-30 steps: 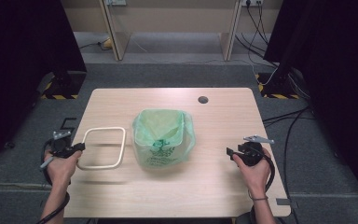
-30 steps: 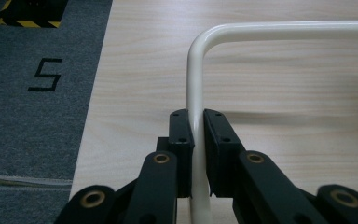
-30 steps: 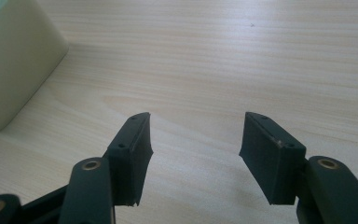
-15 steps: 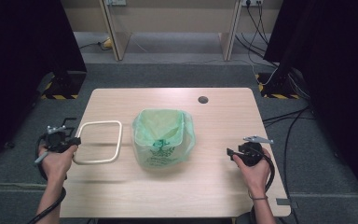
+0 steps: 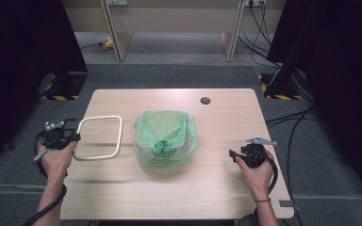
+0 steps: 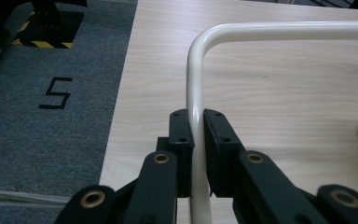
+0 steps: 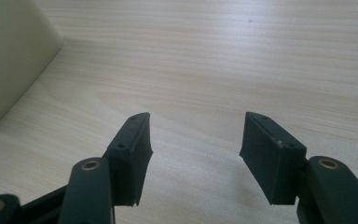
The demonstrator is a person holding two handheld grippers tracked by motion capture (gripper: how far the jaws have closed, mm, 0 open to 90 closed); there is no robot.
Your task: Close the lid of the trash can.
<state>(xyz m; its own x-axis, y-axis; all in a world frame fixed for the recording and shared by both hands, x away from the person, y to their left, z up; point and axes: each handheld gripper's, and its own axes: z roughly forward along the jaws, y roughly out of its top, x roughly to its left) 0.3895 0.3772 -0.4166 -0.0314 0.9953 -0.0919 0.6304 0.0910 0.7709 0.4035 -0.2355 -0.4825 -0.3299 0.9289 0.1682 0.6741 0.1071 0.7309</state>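
A cream rounded-square frame (image 5: 99,137) of thin tube is held lifted off the table at the left. My left gripper (image 5: 74,138) is shut on its left side; in the left gripper view the tube (image 6: 194,93) runs up between the two black pads (image 6: 182,140) and bends right. A small bin lined with a green bag (image 5: 164,138) stands in the middle of the table (image 5: 226,188). My right gripper (image 5: 231,153) rests at the right, pointing toward the bin. Its jaws stand open with bare wood between them, and the bin's pale side (image 7: 9,56) shows at far left.
A dark round cable hole (image 5: 205,100) sits at the table's back right. Grey carpet (image 6: 42,93) with a black mark lies beyond the left edge. Cables trail on the floor (image 5: 292,117) at the right, and black curtains flank both sides.
My left gripper has lifted the cream frame up and drawn it a little leftward, away from the bin. The right hand and the bin have stayed put.
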